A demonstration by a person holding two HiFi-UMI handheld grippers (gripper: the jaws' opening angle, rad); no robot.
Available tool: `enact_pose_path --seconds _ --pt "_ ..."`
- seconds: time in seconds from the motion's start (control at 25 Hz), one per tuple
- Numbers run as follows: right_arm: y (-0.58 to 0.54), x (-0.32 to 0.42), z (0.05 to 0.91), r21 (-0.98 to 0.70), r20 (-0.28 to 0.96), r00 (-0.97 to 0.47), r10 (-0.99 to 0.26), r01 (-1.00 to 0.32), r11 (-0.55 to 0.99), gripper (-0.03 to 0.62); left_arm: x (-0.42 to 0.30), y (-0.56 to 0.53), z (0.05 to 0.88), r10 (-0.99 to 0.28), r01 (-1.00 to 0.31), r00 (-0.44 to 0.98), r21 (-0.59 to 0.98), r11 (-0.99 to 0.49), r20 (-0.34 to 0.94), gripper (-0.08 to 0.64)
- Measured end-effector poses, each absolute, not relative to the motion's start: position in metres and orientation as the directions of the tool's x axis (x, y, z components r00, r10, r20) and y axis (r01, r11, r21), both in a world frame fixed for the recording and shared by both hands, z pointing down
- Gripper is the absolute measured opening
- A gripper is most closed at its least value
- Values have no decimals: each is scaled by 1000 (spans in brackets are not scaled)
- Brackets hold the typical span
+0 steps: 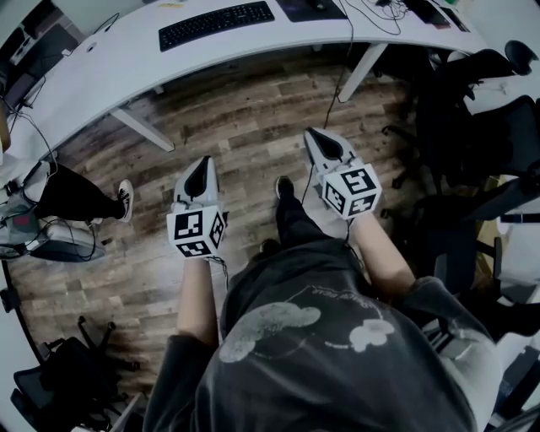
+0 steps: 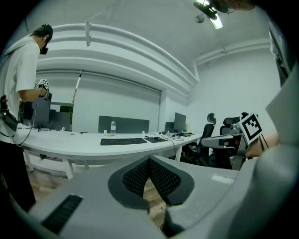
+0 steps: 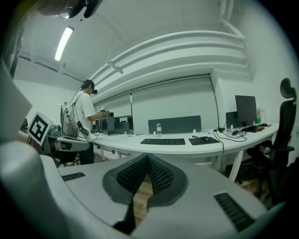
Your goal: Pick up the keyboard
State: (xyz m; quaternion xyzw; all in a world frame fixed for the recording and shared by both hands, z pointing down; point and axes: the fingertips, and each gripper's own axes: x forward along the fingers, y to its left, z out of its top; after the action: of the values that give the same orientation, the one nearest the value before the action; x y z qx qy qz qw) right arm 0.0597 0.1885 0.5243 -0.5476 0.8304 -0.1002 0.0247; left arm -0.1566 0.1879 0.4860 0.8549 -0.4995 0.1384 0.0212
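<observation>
black keyboard [image 1: 217,24] lies flat on the white desk [image 1: 101,59], well ahead of me, untouched. a dark mouse pad [image 1: 308,8] just beside it is cut off by the top edge. key legends too small to read; the only print i can make out is the square marker pattern on my cubes. left gripper [image 1: 200,164] and right gripper [image 1: 314,135] hang over the wood floor [image 1: 245,110], well apart from the desk. both pairs of fingers pressed together, tips meeting, nothing pinched. chairs [image 1: 472,110] at right are dark and hard to make out.
</observation>
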Motion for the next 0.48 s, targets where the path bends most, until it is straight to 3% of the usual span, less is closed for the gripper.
enact_pose_path --seconds 0.48 --pt "58 83 542 -223 98 -424 -900 -891 395 -9 -140 69 493 -857 -877 419 -108 -467 301 2"
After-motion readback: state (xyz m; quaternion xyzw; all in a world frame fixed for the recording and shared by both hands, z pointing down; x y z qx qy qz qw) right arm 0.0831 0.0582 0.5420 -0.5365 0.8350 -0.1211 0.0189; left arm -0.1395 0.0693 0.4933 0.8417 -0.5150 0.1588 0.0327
